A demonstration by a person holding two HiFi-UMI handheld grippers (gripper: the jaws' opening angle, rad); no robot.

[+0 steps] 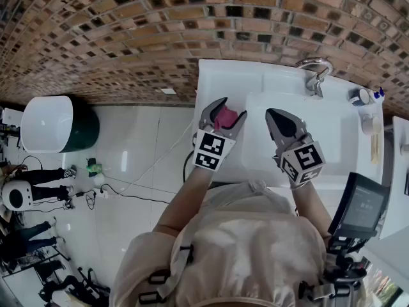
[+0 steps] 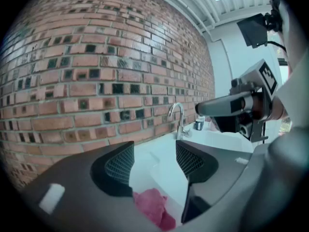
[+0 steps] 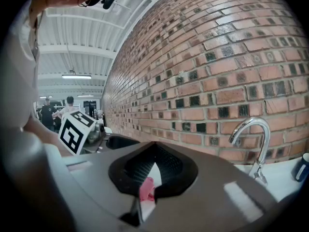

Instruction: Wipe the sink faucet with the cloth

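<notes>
A brick wall [image 1: 128,31] runs behind a white counter [image 1: 214,75] with a sink basin [image 1: 339,139] set in it. The curved chrome faucet [image 1: 314,72] stands at the basin's back edge, close to the wall. To its right a small cup [image 1: 361,96] sits on the counter with a few other small items too small to tell apart. A dark screen on a stand [image 1: 361,204] rises at the near right corner. On the floor to the left stand a white round bin [image 1: 46,123] and some loose cables [image 1: 128,187].

The pink cloth [image 1: 223,118] lies bunched on the counter, just left of the basin and well apart from the faucet – the basin's width lies between them.

Both grippers reach forward from the person's body, tilted slightly down. The left gripper [image 1: 230,110] hovers over the cloth with its jaws spread wide. In the left gripper view the cloth [image 2: 152,204] lies low between the pads, which do not press on it. The right gripper [image 1: 271,114] hangs over the basin's near left part, beside the left one, with its jaw tips drawn together and nothing gripped – its own view shows a sliver of pink through the gap behind the tips.
</notes>
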